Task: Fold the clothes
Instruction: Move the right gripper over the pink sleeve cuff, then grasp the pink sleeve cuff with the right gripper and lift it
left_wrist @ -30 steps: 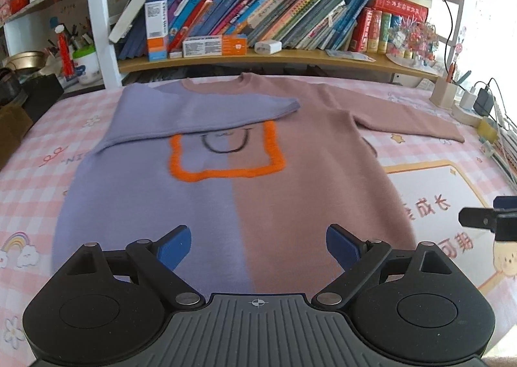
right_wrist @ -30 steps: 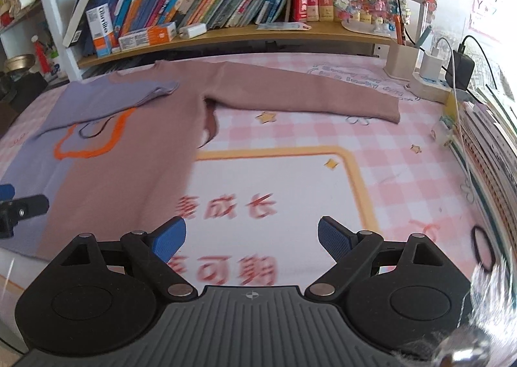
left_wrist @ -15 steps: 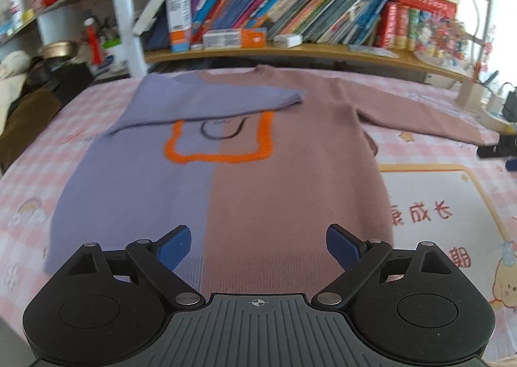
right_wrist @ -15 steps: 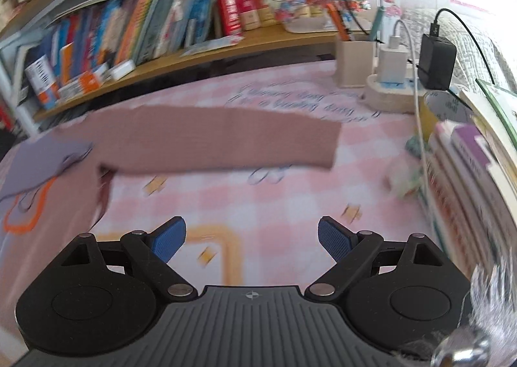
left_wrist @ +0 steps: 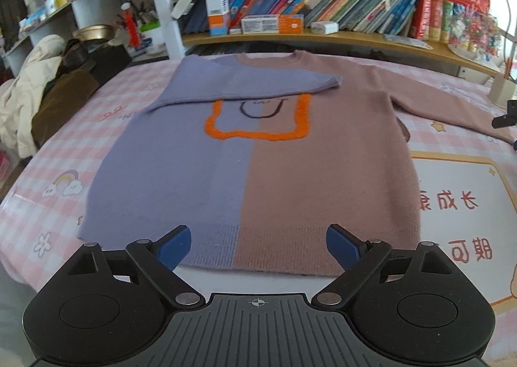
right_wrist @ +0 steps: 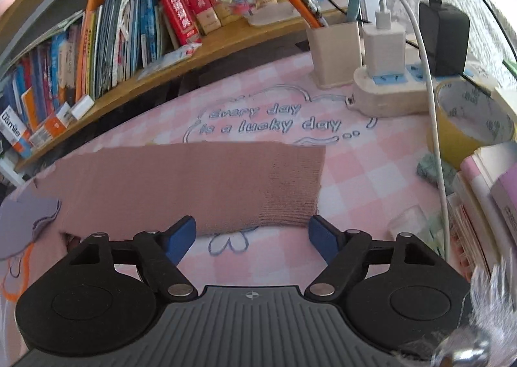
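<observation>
We see a two-tone sweater [left_wrist: 258, 153] spread flat on a pink checked tablecloth [left_wrist: 64, 153], its purple sleeve [left_wrist: 252, 82] folded across the chest. Our left gripper [left_wrist: 257, 242] hovers at the hem, fingers spread, holding nothing. Our right gripper [right_wrist: 252, 236] sits just short of the outstretched brown sleeve's cuff [right_wrist: 290, 186], likewise released, near a power strip [right_wrist: 387, 95].

Sweater [left_wrist: 258, 153], half lilac and half dusty brown with an orange outline and a small dark curve on the chest, lay flat and face up on the pink checked cloth, neck toward the bookshelves. Lilac sleeve [left_wrist: 252, 82] was folded across the chest. Brown sleeve [right_wrist: 200, 186] stretched straight out sideways, ribbed cuff flat.
</observation>
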